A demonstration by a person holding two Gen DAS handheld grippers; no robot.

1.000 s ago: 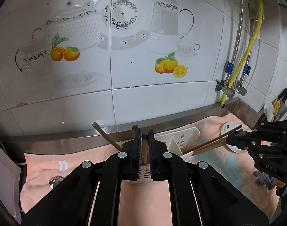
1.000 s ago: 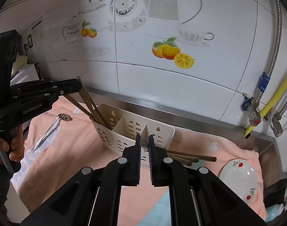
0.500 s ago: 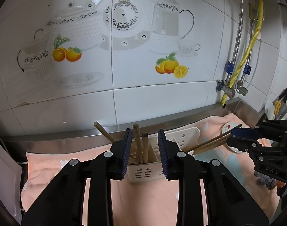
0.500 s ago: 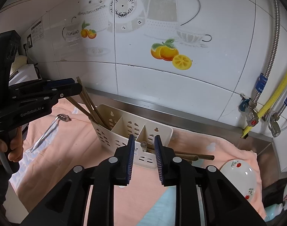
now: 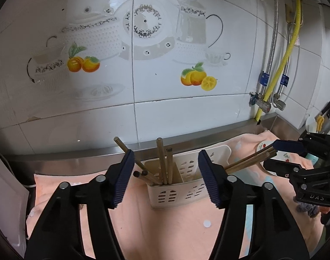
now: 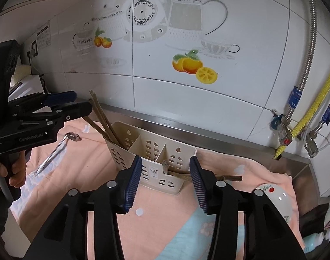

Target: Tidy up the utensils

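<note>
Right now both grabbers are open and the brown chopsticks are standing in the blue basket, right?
Nearly. The basket is cream-white, not blue, as the left wrist view shows. The chopsticks do stand in it, and both the left gripper and the right gripper are open.

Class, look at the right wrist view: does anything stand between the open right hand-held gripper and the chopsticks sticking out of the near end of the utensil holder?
Nothing visible does. The right hand-held gripper is open, and the chopsticks leaning out of the utensil holder lie directly ahead between its fingers, over the pink towel. The bowl sits off to the right.
</note>
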